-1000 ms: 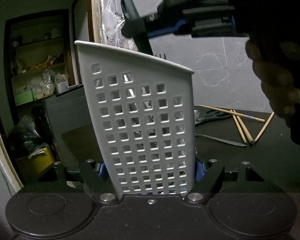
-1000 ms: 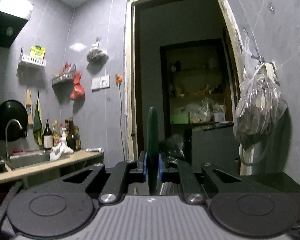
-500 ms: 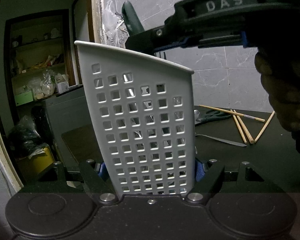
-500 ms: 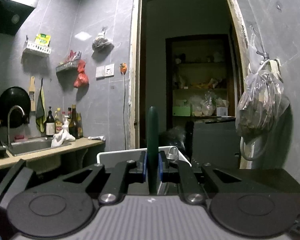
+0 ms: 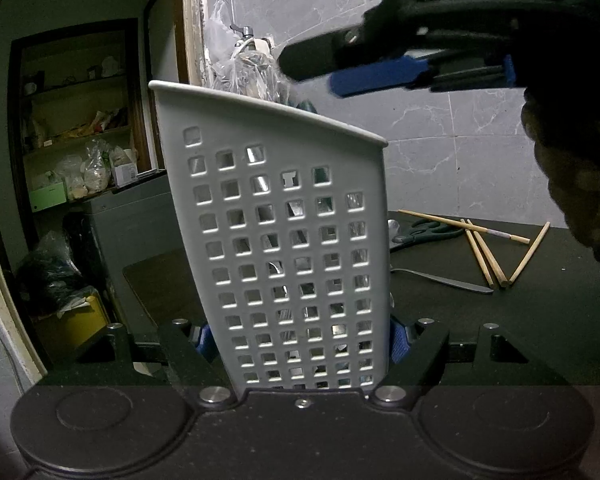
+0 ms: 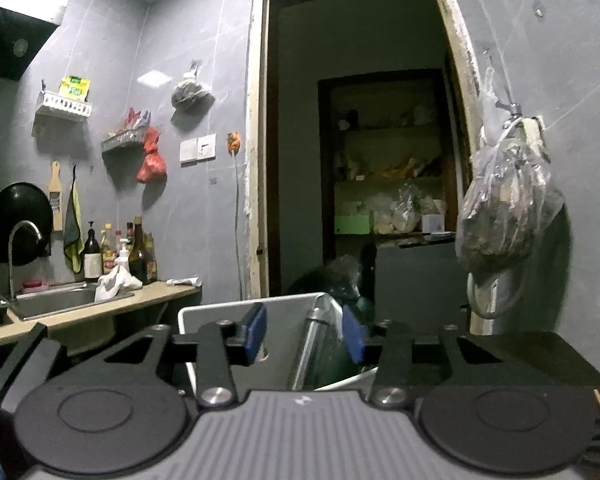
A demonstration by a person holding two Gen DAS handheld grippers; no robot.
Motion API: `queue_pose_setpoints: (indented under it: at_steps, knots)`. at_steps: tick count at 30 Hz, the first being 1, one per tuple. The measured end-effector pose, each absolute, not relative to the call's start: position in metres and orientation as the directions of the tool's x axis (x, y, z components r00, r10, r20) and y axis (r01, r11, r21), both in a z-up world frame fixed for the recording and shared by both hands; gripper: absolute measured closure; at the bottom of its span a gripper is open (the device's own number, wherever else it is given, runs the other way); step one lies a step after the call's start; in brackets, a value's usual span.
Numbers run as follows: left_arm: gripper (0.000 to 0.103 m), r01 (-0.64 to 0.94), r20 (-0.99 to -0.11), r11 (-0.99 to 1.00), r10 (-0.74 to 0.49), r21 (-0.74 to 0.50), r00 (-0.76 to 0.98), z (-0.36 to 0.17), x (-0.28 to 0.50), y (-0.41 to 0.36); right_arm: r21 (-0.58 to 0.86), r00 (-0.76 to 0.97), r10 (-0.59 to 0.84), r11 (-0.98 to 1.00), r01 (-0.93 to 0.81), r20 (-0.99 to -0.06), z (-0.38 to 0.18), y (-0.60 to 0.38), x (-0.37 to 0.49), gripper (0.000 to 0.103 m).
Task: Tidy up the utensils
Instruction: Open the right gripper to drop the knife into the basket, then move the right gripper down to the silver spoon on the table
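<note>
White perforated plastic, the utensil caddy [image 5: 284, 248] stands clamped in the left claw [image 5: 300, 340], while above its rim the right claw [image 6: 304, 334] has just been opening, nothing between its pads, the dark-handled utensil [image 6: 332, 344] dropped inside. Best hold the caddy steady and lift the right claw straight up, clear of its rim, before reaching for the chopsticks [image 5: 484, 252] beyond it on the surface [image 5: 540, 320].

A clear plastic bag [image 6: 504, 216] hangs from a wall hook beside the doorway [image 6: 364, 152], while bottles [image 6: 136, 252] stand by the sink [image 6: 56, 304], near a black pan [image 6: 18, 218] and red bag [image 6: 151, 158] on the wall.
</note>
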State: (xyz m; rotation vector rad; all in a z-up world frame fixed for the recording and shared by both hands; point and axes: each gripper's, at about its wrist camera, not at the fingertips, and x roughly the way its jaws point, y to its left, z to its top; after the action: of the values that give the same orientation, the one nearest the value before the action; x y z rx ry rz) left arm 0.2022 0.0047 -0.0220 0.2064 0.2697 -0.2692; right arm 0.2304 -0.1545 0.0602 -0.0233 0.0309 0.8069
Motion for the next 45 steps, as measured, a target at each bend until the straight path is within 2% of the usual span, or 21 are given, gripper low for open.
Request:
queue_pose_setpoints:
  at_steps: [5,8,11,15,20,24,32,45]
  knots:
    - [0.025,0.289,-0.289,0.943,-0.234,0.165,0.928,-0.022,0.202,0.004,0.014,0.741,0.671,0.741,-0.671,0.013,0.066,-0.174,0.227,0.019]
    - [0.025,0.289,-0.289,0.943,-0.234,0.164,0.928,-0.022,0.202,0.004,0.038,0.782,0.623,0.781,-0.623,0.024,0.066,-0.187,0.227,0.008]
    - [0.025,0.289,-0.289,0.943,-0.234,0.165,0.928,-0.022,0.202,0.004,0.047,0.831,0.556,0.830,-0.555,0.002,0.061,-0.198,0.231,0.002]
    - [0.025,0.288,-0.289,0.943,-0.233,0.166,0.929,-0.022,0.202,0.004,0.003,0.876,0.465,0.884,-0.468,-0.127,0.048,-0.197,0.244,0.000]
    - [0.025,0.288,-0.290,0.943,-0.232,0.167,0.928,-0.022,0.202,0.003,-0.122,0.854,0.369,0.891,-0.437,-0.365,0.021,-0.176,0.264,0.000]
    - [0.025,0.289,-0.289,0.943,-0.233,0.167,0.928,-0.022,0.202,0.003,-0.154,0.813,0.345,0.874,-0.460,-0.469,0.001,-0.167,0.271,0.000]
    - [0.025,0.288,-0.289,0.943,-0.233,0.167,0.929,-0.022,0.202,0.003,-0.157,0.762,0.337,0.856,-0.493,-0.553,-0.018,-0.149,0.283,0.000]
    - [0.025,0.288,-0.289,0.943,-0.232,0.167,0.929,-0.022,0.202,0.003,-0.185,0.748,0.337,0.835,-0.518,-0.572,-0.026,-0.135,0.284,0.000]
